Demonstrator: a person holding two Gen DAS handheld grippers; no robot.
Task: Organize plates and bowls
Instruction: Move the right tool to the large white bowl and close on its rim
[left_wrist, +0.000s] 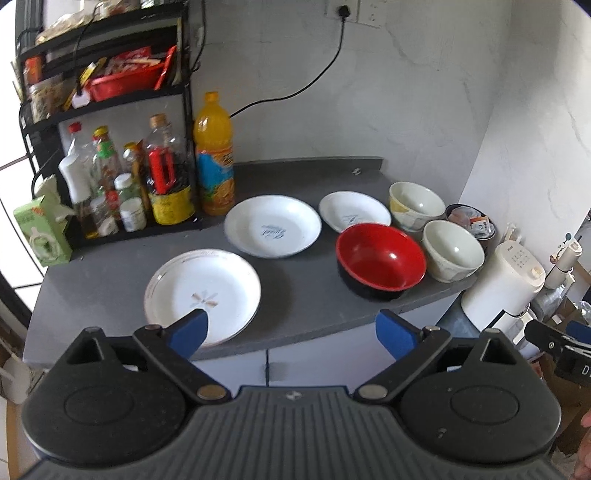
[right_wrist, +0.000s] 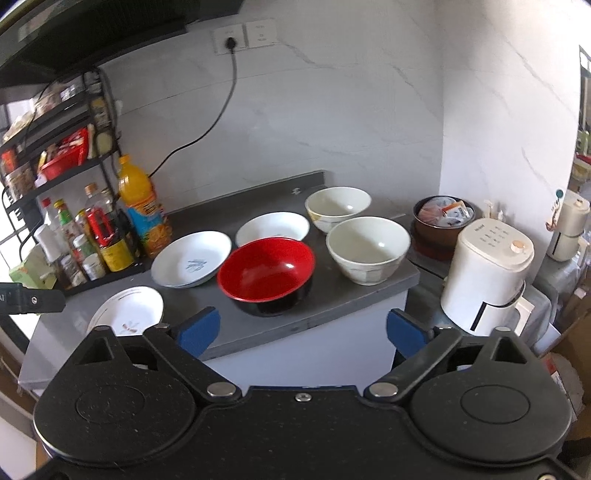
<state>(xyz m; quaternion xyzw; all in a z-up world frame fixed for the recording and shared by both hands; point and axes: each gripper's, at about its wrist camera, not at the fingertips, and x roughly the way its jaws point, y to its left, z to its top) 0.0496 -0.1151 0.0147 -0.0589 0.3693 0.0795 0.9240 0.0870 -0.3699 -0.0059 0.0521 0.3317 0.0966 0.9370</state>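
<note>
The left gripper (left_wrist: 290, 332) is held wide open with nothing between its blue pads (left_wrist: 190, 330). It is kept in the air in front of the grey bench (left_wrist: 110, 280), and its left pad is seen over the near edge of the gold-marked plate (left_wrist: 202, 293). The right gripper (right_wrist: 301, 330) is also held wide open and empty, in front of the bench edge, just before the red bowl (right_wrist: 266, 271).

Behind the gold-marked plate, a bigger white plate (left_wrist: 272, 226) with a blue mark is laid flat, apart from it. A smaller white plate (left_wrist: 354, 211) is set to its right, and its front edge is partly hidden by the red bowl. Two white bowls are stood upright to the right of the red bowl: the near white bowl (right_wrist: 368, 249) by the bench corner and the far white bowl (right_wrist: 338, 206) behind it. They are close together.

At the left end of the bench, an orange juice bottle (left_wrist: 214, 155) is stood beside a black rack (left_wrist: 107, 103) filled with bottles and jars. A white kettle-like machine (right_wrist: 487, 275) is seen lower down, off the right end of the bench.
</note>
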